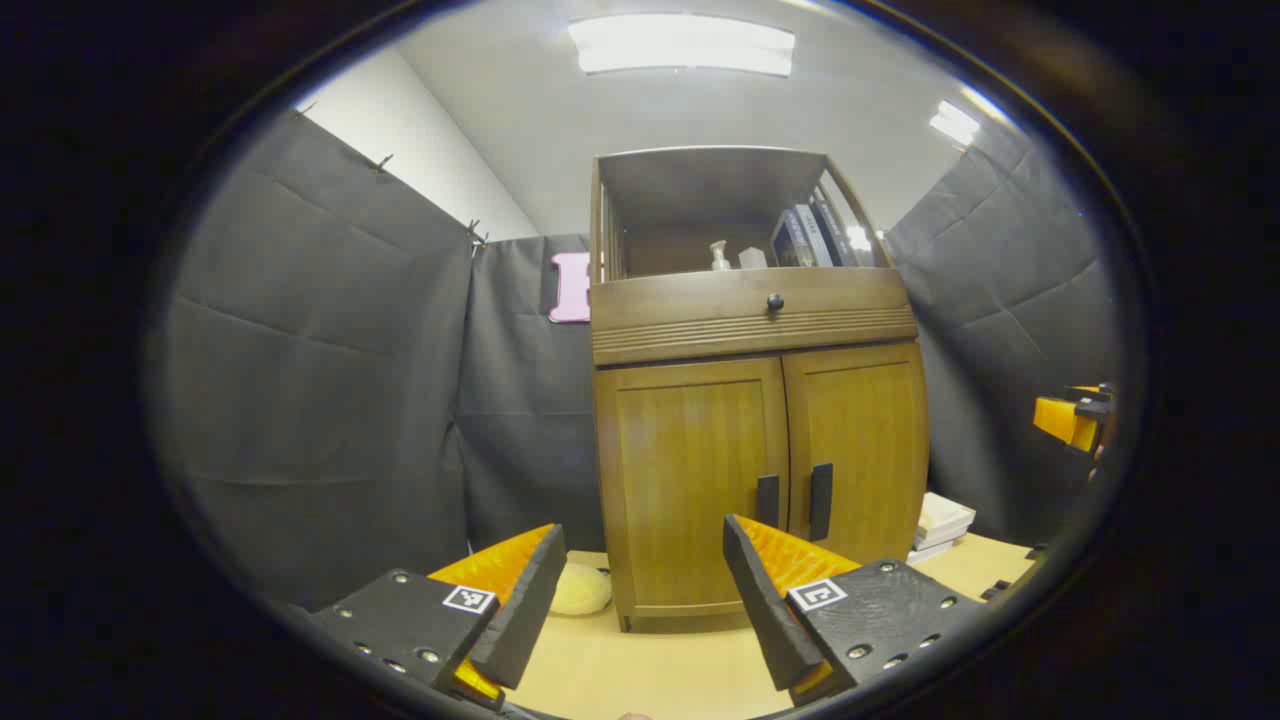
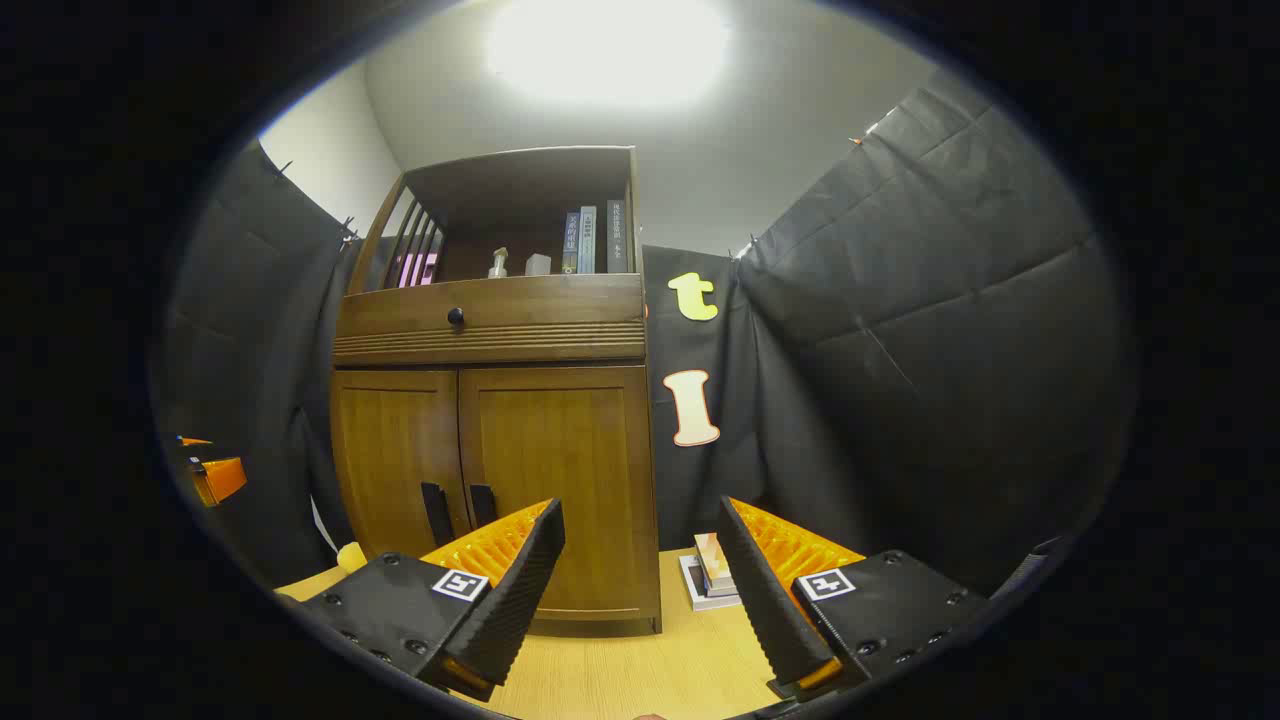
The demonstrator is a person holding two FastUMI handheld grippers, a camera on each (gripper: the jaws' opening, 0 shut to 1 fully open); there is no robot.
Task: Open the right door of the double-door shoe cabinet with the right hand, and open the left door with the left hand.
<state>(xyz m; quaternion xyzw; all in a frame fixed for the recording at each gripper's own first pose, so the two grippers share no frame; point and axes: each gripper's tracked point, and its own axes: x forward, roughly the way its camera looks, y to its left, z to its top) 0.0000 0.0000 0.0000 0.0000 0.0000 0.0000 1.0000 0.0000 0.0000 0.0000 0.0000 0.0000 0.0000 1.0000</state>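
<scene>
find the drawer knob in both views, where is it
left gripper view: the drawer knob sits right of centre, above the seam of the two shut doors.
right gripper view: the knob sits left of centre, upper half.
shared landmark: the pair of dark door handles below it.

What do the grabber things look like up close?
Each hand-held gripper, the left one and the right one, has two wedge-shaped fingers with ribbed inner faces. Behind the fingers sit flat dark blocks dotted with small screws, and each block carries a little square black-and-white marker sticker.
</scene>
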